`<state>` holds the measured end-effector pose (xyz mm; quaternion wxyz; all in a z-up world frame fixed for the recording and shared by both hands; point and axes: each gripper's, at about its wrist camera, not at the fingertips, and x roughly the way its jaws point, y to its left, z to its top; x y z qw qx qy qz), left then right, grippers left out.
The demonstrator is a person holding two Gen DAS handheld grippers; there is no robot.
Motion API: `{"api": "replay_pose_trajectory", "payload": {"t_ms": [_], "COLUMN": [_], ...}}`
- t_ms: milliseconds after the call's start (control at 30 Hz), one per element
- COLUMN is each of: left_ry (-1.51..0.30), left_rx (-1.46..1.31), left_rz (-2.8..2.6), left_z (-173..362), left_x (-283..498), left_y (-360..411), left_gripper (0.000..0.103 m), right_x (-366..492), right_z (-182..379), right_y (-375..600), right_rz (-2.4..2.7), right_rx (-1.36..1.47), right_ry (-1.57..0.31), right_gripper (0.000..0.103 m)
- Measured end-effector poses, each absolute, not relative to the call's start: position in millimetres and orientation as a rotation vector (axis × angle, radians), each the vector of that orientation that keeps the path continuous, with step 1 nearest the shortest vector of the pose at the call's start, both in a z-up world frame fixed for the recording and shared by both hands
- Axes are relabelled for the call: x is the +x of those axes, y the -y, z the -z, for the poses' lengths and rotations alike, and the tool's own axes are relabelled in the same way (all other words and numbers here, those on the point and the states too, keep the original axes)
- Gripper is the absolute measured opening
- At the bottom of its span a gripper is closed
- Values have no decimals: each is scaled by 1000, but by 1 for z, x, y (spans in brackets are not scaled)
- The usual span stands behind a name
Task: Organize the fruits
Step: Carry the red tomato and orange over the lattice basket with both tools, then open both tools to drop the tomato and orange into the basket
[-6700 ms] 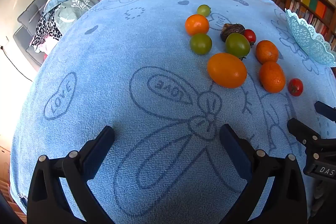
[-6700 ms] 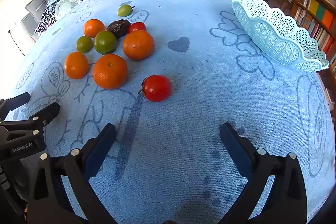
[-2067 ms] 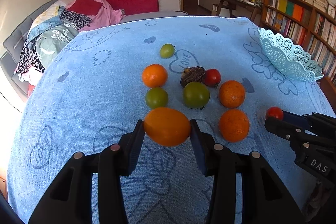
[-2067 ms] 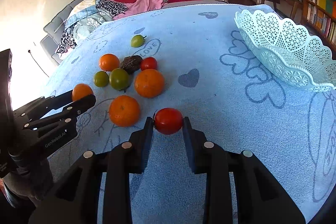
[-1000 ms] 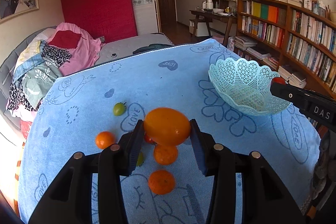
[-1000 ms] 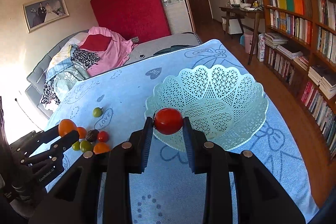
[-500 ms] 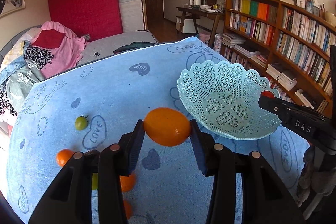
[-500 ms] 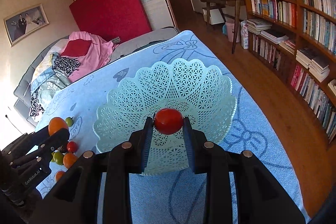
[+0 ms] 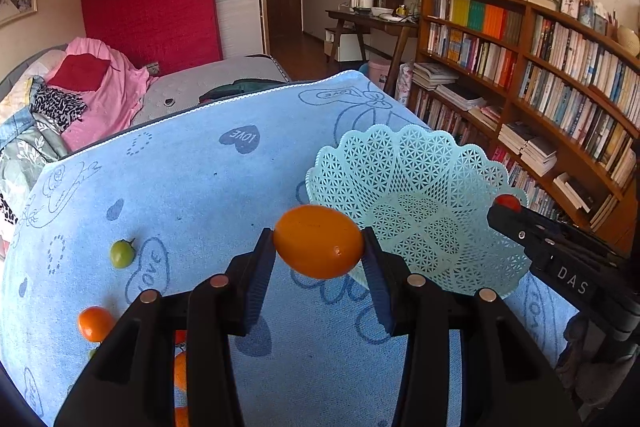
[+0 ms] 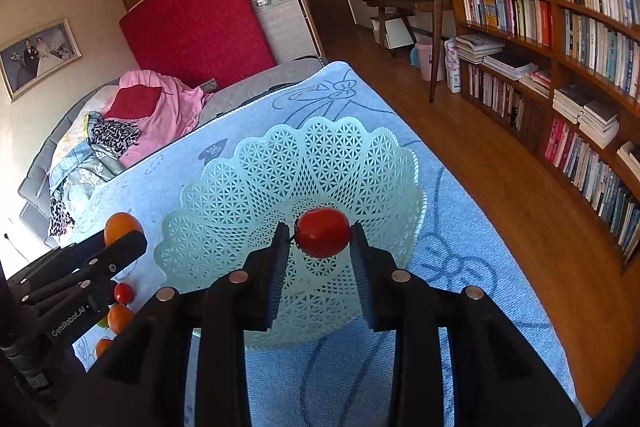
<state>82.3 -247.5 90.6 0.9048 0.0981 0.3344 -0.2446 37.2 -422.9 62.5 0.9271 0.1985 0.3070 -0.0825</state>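
Orange fruit [image 9: 318,242] one, red tomato [image 10: 323,232] one, basket [image 10: 256,195] one.

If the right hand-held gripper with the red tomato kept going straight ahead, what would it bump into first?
Probably the inside of the basket. The right hand-held gripper points into it, holding the tomato. Nothing shows between, though depth is unclear.

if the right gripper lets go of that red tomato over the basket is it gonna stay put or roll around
The red tomato is round and smooth, so it will probably roll a little. The lattice basket slopes inward like a bowl, so it should settle near the middle rather than escape. It looks glossy and thin-skinned, held in the right gripper above the basket, so a lower release seems gentler.
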Motion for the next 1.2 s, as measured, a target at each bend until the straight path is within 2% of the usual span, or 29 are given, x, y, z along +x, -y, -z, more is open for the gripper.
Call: {"api": "replay_pose_trajectory", "payload": {"t_ms": [600, 633, 667, 733, 833, 1200], "left_ry": [-679, -684, -681, -658, -655, -589], "left_rx": [175, 175, 170, 151, 136, 183], "left_rz": [578, 582, 584, 578, 577, 483], "left_z": [-97, -96, -96, -98, -100, -104], "left_x": [88, 88, 88, 88, 89, 82], "left_y": [283, 283, 283, 279, 274, 267], "left_gripper": [45, 49, 67, 82, 82, 94], "right_x": [25, 24, 22, 20, 17, 16], "right_z": [-73, -74, -74, -75, -76, -76], "right_y": [432, 434, 435, 438, 441, 441], "right_rz": [232, 240, 250, 267, 277, 290], "right_rx": [421, 429, 437, 442, 457, 466], "right_ry": [-563, -557, -546, -530, -520, -512], "right_gripper": [33, 43, 58, 64, 65, 69]}}
